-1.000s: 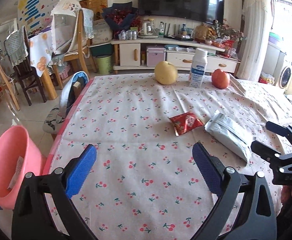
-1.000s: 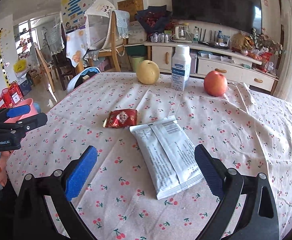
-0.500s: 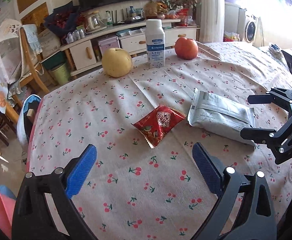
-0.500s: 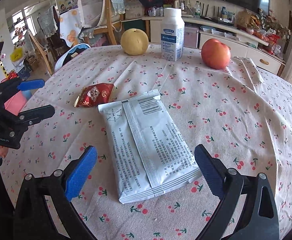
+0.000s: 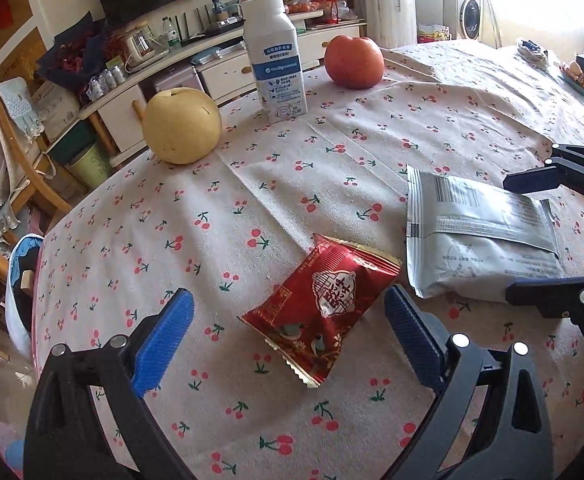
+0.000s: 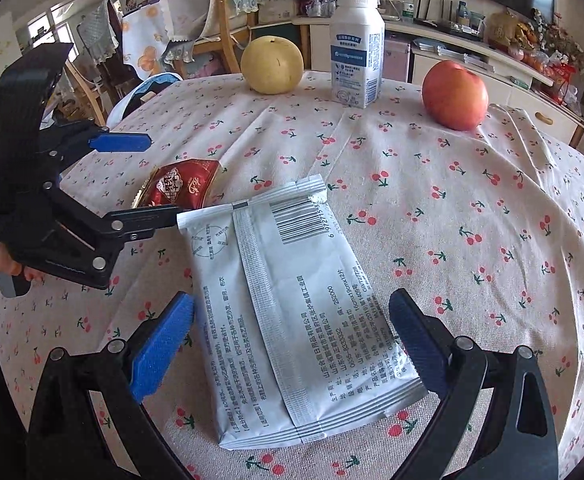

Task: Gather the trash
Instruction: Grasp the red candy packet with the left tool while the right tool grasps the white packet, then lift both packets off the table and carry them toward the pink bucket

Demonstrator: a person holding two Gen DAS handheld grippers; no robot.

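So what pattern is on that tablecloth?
Small red cherries with green stems on the cream tablecloth, clearest in the left wrist view.

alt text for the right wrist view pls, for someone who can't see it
The open right gripper straddles the near end of a white sachet lying flat on a cherry-print tablecloth. At left the open left gripper flanks a red snack wrapper; a pear, white bottle and apple stand behind.
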